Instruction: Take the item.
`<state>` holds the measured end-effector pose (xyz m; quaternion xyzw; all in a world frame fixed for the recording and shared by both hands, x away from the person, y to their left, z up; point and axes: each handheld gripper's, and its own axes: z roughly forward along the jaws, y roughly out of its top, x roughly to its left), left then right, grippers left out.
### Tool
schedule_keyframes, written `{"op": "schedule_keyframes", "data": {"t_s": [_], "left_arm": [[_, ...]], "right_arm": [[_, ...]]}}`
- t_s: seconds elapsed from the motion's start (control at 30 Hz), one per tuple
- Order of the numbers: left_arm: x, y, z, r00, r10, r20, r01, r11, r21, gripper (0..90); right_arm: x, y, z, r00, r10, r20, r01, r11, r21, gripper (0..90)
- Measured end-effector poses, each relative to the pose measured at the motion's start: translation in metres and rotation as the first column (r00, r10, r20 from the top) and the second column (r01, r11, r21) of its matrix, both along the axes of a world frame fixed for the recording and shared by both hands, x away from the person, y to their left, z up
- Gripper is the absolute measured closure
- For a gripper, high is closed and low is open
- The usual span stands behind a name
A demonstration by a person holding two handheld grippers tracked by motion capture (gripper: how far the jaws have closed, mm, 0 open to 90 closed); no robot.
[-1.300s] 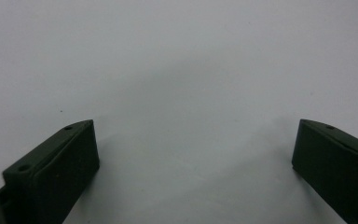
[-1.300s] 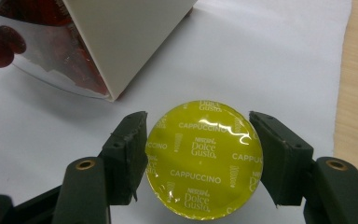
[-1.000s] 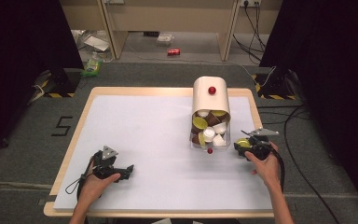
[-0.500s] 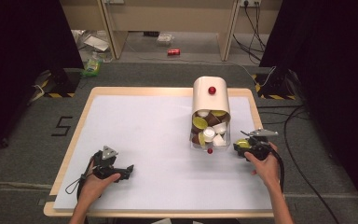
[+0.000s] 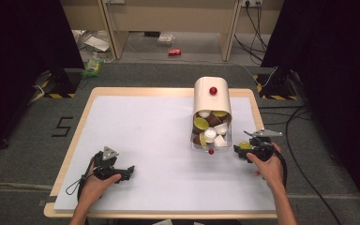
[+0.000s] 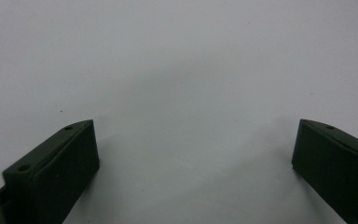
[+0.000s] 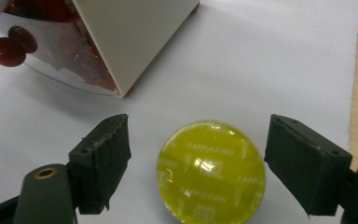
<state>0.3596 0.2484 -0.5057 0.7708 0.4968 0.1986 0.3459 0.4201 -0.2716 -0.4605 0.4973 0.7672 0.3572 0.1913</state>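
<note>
Yellow-lidded capsule [image 7: 211, 171] lies on the bench [image 5: 145, 126] beside the dispenser [image 5: 211, 101], between the right tool [image 7: 196, 163]'s just-opened, non-touching jaws; withdraw straight back without nudging it. Left tool [image 6: 193, 158] gapes empty.

cut off: yellow capsule [image 7: 211, 171] – bottom edge | dispenser [image 7: 121, 42] – top edge, capsules inside blurred
</note>
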Motion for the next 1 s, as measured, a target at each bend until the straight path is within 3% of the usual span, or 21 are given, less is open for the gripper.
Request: {"op": "schedule_keyframes", "data": {"t_s": [0.47,0.8,1.0], "left_arm": [[0.0,0.0,0.0,1.0,0.0,0.0,0.0,1.0,0.0,0.0],[0.0,0.0,0.0,1.0,0.0,0.0,0.0,1.0,-0.001,0.0],[0.0,0.0,0.0,1.0,0.0,0.0,0.0,1.0,0.0,0.0]], "right_arm": [[-0.013,0.0,0.009,0.9999,0.0,0.013,0.0,1.0,-0.018,16.3],[-0.04,-0.01,0.007,0.9985,-0.054,0.011,0.055,0.998,-0.024,15.8],[-0.054,-0.006,-0.001,0.9993,-0.036,-0.008,0.035,0.999,-0.038,15.9]]}}
